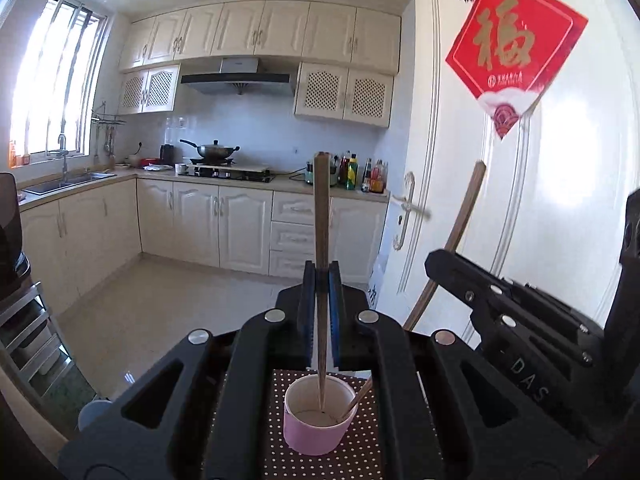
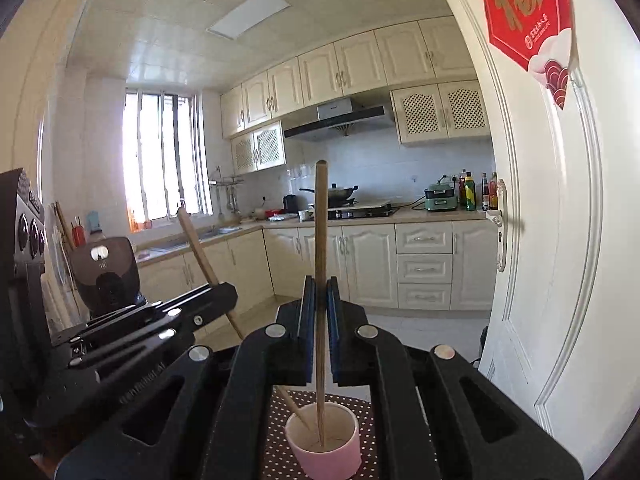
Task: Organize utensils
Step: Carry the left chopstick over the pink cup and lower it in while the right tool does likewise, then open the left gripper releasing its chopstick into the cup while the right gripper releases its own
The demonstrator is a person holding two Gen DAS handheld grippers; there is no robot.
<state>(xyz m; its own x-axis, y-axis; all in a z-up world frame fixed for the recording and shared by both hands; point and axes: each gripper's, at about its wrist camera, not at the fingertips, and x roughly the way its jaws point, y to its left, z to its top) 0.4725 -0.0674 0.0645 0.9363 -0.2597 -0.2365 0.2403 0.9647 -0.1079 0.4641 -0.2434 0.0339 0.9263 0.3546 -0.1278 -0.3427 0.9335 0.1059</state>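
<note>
Your left gripper (image 1: 320,280) and right gripper (image 2: 319,292) each pinched a chopstick (image 1: 321,216) over the cup (image 1: 318,420); "DAS" showed on the right one

cup (image 1: 318,420) mouth: two chopsticks inside | right: door (image 1: 500,200) near | left: floor (image 1: 160,312) open

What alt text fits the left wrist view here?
The left gripper pinches a wooden chopstick upright, tip inside a pink cup on a dotted mat. The right gripper holds a second chopstick angled into the cup.
</note>
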